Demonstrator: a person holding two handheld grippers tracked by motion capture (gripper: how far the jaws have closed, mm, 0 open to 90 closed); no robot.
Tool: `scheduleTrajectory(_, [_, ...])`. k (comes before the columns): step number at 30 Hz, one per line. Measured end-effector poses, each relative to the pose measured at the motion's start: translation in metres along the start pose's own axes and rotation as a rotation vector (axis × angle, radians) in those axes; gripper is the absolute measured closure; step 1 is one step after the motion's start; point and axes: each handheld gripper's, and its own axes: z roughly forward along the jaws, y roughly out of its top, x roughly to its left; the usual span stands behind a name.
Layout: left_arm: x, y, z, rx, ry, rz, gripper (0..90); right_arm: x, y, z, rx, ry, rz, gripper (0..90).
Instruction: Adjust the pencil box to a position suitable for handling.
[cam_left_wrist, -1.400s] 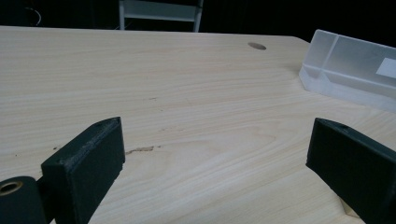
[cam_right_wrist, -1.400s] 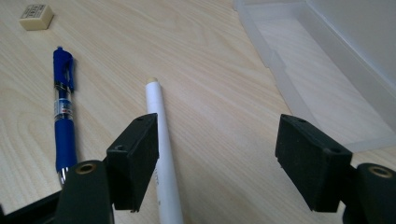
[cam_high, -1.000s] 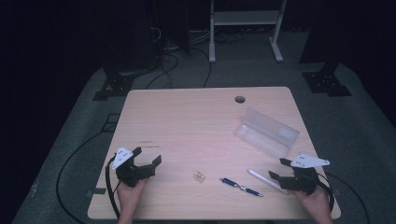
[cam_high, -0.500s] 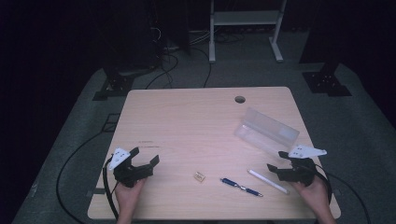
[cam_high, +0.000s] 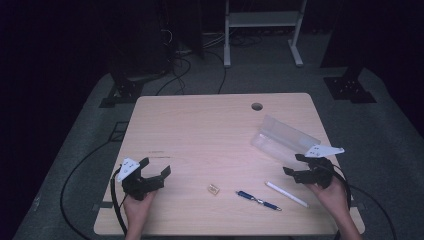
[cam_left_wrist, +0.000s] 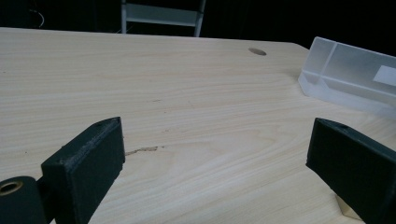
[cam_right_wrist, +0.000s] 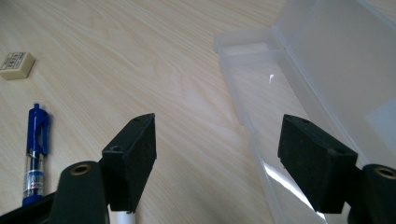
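Dark floor and cables ring the pale wooden table I'm working over, with a white metal frame standing beyond its far edge.

On my left, the left gripper sits near the front left corner, held in my left hand, its jaws spread wide and gripping nothing; from the left gripper view I see bare wood grain between them and a faint scuff mark just ahead. On my right, the right gripper is held in my right hand near the right edge, jaws likewise parted and empty, hovering just beside the near end of the clear plastic case. From the right gripper view the case lies open, its lid tilted back, and the right-hand jaw sits over its near wall.

Moving outward along the front of the table: a white pen lies just beside the right gripper, then a blue pen a little left of it, then a small tan eraser, all apart from one another. A round cable hole sits near the far edge.
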Motion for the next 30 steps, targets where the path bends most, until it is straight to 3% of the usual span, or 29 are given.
scheduleTrajectory(25, [0.004, 0.001, -0.005, -0.023, 0.015, -0.005, 3.4, -0.005, 0.035, 0.025, 0.086, -0.002, -0.041, 28.0])
scheduleTrajectory(30, [0.005, 0.002, -0.006, -0.026, 0.017, -0.008, 3.4, -0.011, 0.041, 0.038, 0.140, 0.000, -0.046, 29.5])
